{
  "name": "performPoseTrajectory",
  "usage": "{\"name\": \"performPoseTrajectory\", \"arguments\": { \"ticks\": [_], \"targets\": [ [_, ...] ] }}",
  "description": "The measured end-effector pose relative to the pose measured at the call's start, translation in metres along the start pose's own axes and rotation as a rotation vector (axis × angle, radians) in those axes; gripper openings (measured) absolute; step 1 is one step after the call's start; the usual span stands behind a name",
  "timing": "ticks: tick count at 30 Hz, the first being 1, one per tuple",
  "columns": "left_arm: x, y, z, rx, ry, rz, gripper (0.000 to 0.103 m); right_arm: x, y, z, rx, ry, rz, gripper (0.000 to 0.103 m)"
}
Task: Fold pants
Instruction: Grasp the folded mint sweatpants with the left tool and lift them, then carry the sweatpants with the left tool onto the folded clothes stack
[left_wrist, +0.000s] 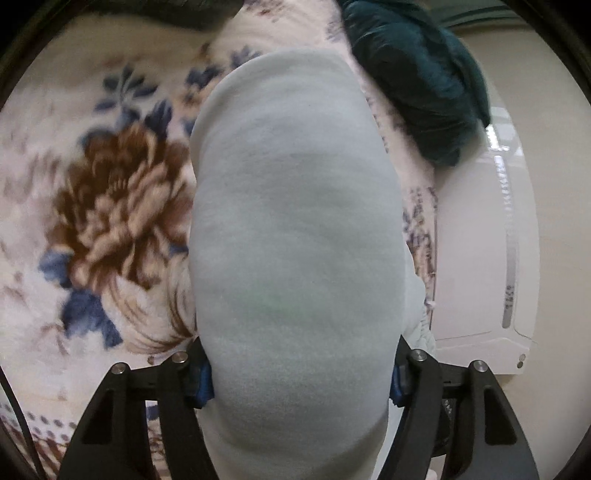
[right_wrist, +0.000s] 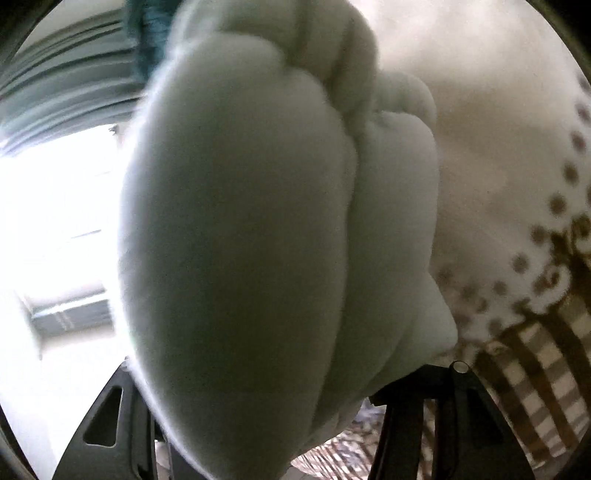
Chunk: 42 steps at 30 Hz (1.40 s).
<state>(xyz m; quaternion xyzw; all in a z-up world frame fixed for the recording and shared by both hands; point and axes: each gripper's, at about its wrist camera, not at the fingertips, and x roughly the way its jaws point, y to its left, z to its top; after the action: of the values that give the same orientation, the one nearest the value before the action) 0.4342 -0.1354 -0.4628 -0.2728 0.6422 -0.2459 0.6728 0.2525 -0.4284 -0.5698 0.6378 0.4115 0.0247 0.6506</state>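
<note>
both claws tilt down, clamping pale pants.

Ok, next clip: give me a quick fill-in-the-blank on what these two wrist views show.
1. The left hand-held gripper is shut on pale ____ pants.
2. The blanket under them has a large ____ flower.
3. The bunched pants in the right hand-held gripper look ____ in the right wrist view.
4. The crumpled cloth at the upper right is dark ____.

Missing words: grey; brown; blurred; teal
</note>
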Motion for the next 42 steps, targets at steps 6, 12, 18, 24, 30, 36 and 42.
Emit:
{"name": "performPoseTrajectory", "arguments": {
  "ticks": [6,12,18,24,30,36,42],
  "targets": [
    [-0.056,-0.03,0.045,0.021,-0.076,-0.062,0.066,-0.001,0.086,0.002,-0.122,-0.018,0.045,0.056],
    [-0.132,-0.038,0.132,0.052,-0.149,-0.102,0.066,0.046,0.205,-0.001,-0.226,-0.051,0.112,0.056],
    [-0.224,-0.016,0.251,0.119,-0.207,-0.09,0.066,0.143,0.318,-0.013,-0.262,-0.086,0.182,0.056],
    [-0.281,0.028,0.368,0.145,-0.246,-0.069,0.066,0.258,0.408,-0.022,-0.296,-0.101,0.251,0.056],
    [-0.278,0.111,0.458,0.099,-0.225,-0.033,0.066,0.378,0.445,-0.023,-0.31,-0.082,0.231,0.056],
    [-0.24,0.199,0.488,-0.011,-0.158,0.016,0.066,0.491,0.409,-0.063,-0.223,-0.007,0.13,0.056],
    [-0.238,0.223,0.47,-0.047,-0.195,-0.009,0.072,0.525,0.398,-0.075,-0.275,0.038,0.072,0.06]
  ]
}}
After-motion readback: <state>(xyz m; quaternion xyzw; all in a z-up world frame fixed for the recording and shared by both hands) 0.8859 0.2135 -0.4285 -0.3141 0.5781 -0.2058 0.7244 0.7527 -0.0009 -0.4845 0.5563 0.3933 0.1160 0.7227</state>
